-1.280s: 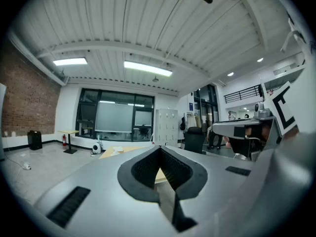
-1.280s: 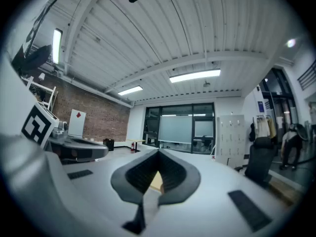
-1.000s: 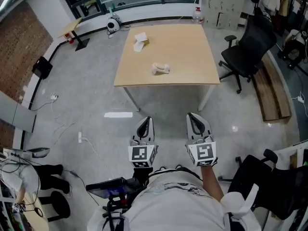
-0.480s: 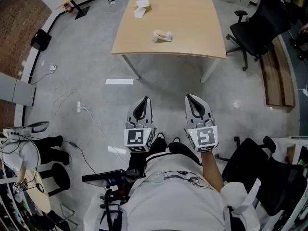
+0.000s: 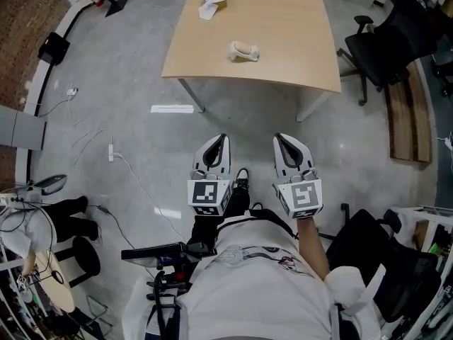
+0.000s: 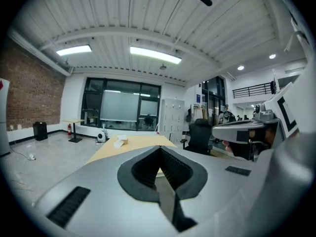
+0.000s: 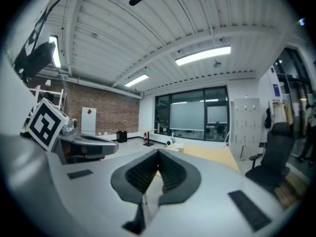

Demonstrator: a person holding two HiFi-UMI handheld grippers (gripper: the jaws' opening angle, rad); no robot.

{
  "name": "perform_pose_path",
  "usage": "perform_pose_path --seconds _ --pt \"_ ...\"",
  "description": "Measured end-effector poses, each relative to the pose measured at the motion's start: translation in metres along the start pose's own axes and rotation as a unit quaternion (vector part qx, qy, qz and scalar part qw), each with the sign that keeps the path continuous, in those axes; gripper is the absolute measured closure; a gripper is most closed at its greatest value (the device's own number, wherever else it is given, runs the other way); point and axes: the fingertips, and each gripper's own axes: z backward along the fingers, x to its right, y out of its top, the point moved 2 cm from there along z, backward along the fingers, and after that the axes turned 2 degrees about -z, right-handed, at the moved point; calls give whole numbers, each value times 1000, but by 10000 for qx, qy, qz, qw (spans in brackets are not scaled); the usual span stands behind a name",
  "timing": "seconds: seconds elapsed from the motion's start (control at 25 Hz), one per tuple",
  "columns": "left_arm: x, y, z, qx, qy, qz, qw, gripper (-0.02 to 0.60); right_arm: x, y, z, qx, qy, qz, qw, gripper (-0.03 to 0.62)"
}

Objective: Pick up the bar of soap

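While both grippers hang over the floor short of the table, the soap sits mid-table: a pale cream lump, pinched at the waist, lying flat, well apart from the white box near the far left corner. Left gripper is clenched on nothing. Right gripper is the same, tips meeting, empty. Vs a second ago: table and soap sit higher in the head view, far edge now cut off. Grippers are side by side as before.
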Motion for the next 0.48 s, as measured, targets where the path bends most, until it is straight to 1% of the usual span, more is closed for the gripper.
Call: perform_pose_path --seconds 0.16,0.32,0.48 --pt "-26 12 -44 -28 -186 -12 9998 577 15 13 -46 1 -42 -12 10000 589" --pt "-57 19 -78 -85 -222 -4 9997 577 25 20 -88 -83 -76 23 9999 589" --pt "-86 19 -106 -186 -239 57 9995 577 33 20 -120 -225 -135 70 9996 589"
